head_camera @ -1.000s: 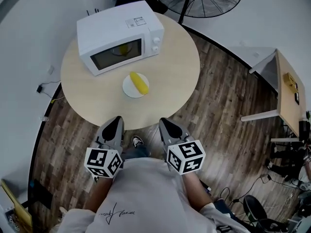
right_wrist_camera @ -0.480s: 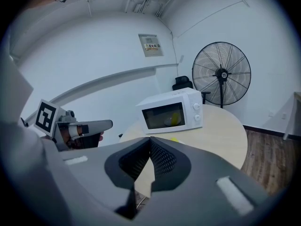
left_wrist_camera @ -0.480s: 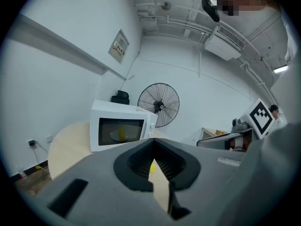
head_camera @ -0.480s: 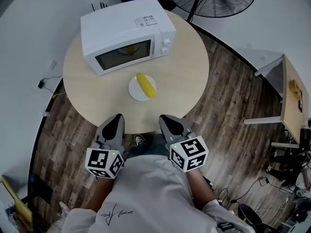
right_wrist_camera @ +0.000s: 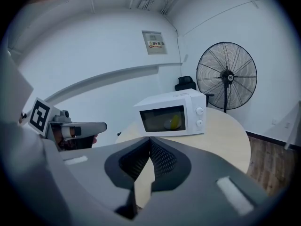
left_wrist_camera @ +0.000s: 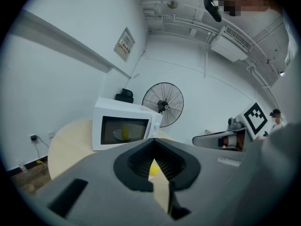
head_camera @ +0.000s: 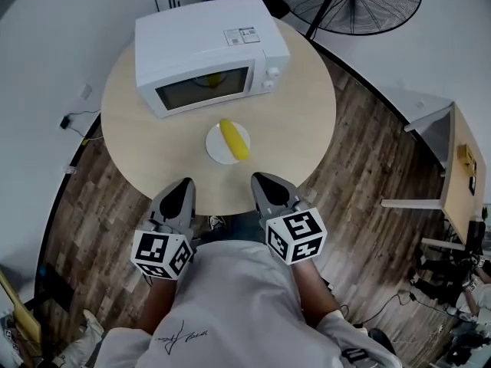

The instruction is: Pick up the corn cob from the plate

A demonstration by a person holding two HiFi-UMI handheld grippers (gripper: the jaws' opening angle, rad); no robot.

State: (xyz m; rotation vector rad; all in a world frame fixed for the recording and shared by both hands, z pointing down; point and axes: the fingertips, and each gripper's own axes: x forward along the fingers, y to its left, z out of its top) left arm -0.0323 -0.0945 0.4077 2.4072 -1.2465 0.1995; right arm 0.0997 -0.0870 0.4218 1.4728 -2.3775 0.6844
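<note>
Corn cob [head_camera: 235,140] on plate [head_camera: 212,147], near table's [head_camera: 146,144] front edge. Left tool [head_camera: 181,187], right tool [head_camera: 264,182] empty, seemingly shut. Could shove cob off plate if not opened before arriving.

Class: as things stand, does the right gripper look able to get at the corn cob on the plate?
Probably yes: the right gripper hangs at the table edge, the corn cob lies uncovered on the plate ahead, nothing between. Its fingers are shut and must open first.
</note>
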